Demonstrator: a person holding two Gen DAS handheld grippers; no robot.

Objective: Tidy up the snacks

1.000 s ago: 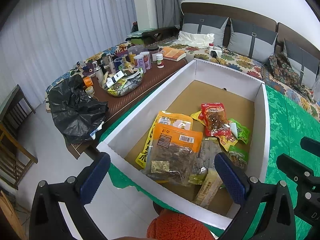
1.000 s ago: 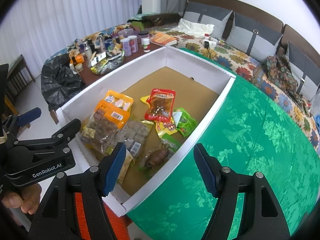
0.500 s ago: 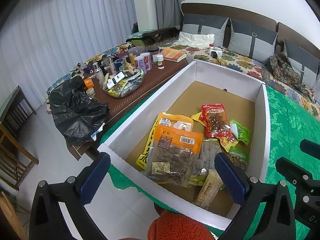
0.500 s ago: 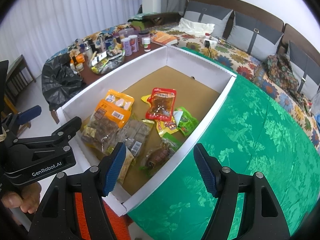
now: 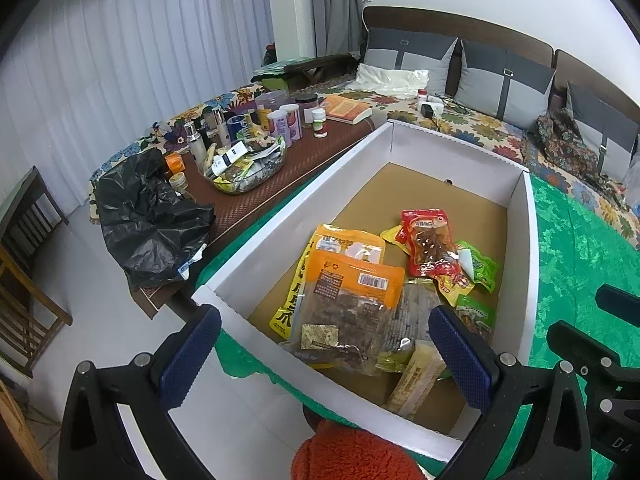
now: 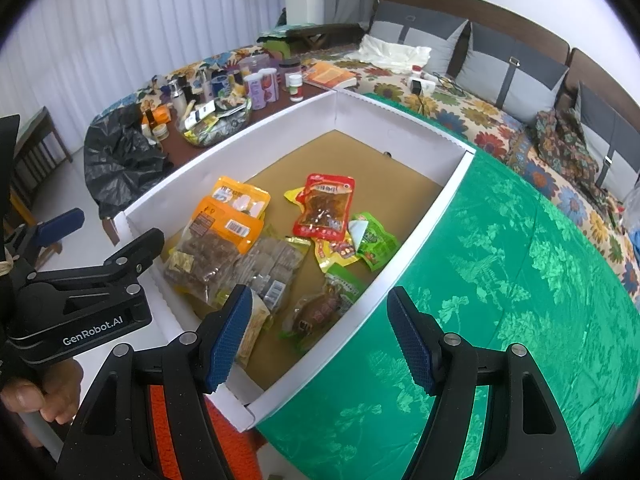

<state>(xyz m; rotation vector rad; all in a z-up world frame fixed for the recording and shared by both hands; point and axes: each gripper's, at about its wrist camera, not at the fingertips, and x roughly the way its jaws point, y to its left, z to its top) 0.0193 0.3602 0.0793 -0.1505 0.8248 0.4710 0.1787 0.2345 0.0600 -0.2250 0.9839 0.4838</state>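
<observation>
While both claws hang apart, empty: left gripper [image 5: 324, 344], right gripper [image 6: 320, 334] | snacks heaped in white box [image 5: 516, 264], near end | bottom packets overlapped, labels unreadable | red packet [image 6: 325, 211] topmost, farther in | table clutter [image 5: 244, 152] beyond, blurry

A black plastic bag [image 5: 150, 216] slumps at the near end of the brown bench [image 5: 256, 196], beside bottles [image 5: 280, 120], an orange book [image 5: 346, 109] and grey cushions [image 5: 410, 60] on the floral bed [image 5: 472, 128].
</observation>
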